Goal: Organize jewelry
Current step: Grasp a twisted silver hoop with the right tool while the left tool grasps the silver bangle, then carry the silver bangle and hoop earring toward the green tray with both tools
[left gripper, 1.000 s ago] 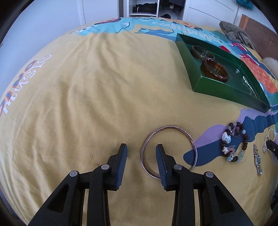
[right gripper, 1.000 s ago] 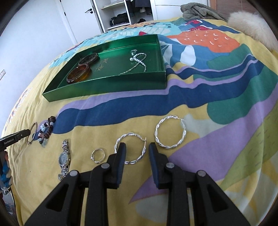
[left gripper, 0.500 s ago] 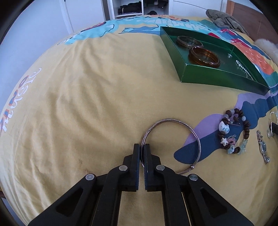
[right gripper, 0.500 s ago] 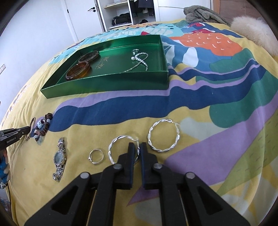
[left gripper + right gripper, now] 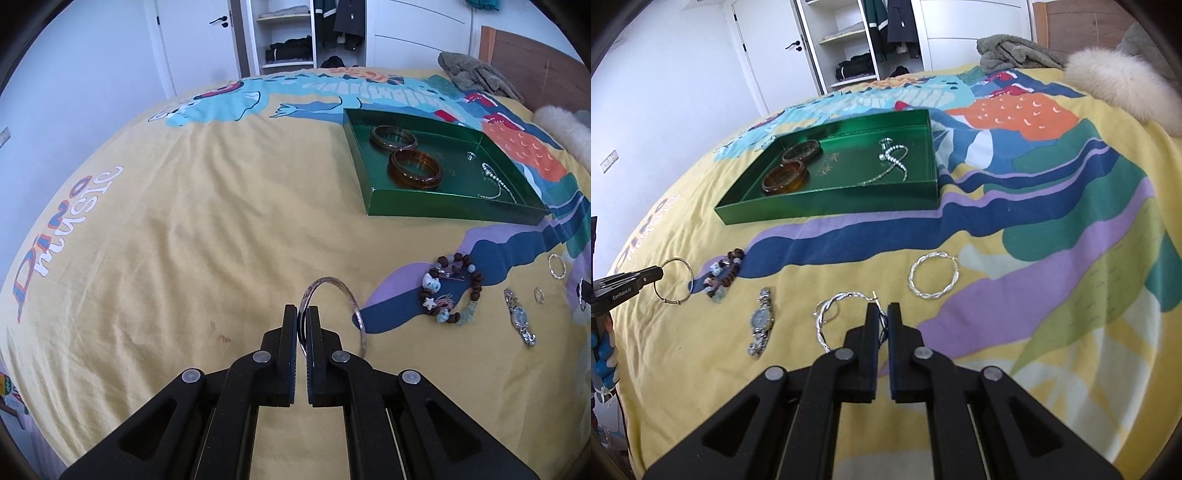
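Observation:
My left gripper (image 5: 302,314) is shut on a thin silver bangle (image 5: 351,299) and holds it lifted and tilted above the bedspread; it also shows in the right wrist view (image 5: 674,281). My right gripper (image 5: 882,314) is shut on a twisted silver hoop earring (image 5: 827,314), raised off the bed. A second twisted hoop (image 5: 933,274) lies to the right. The green tray (image 5: 827,208) holds two amber bangles (image 5: 785,177), a chain and a ring.
A beaded bracelet (image 5: 452,288), a wristwatch (image 5: 761,319) and a small ring (image 5: 538,294) lie on the bedspread between the grippers. A grey cloth (image 5: 1012,53) and a white fur cushion (image 5: 1123,85) lie at the far end of the bed.
Both grippers closed, the left on the silver bangle and the right on the twisted hoop, and then lifted them off the bedspread.

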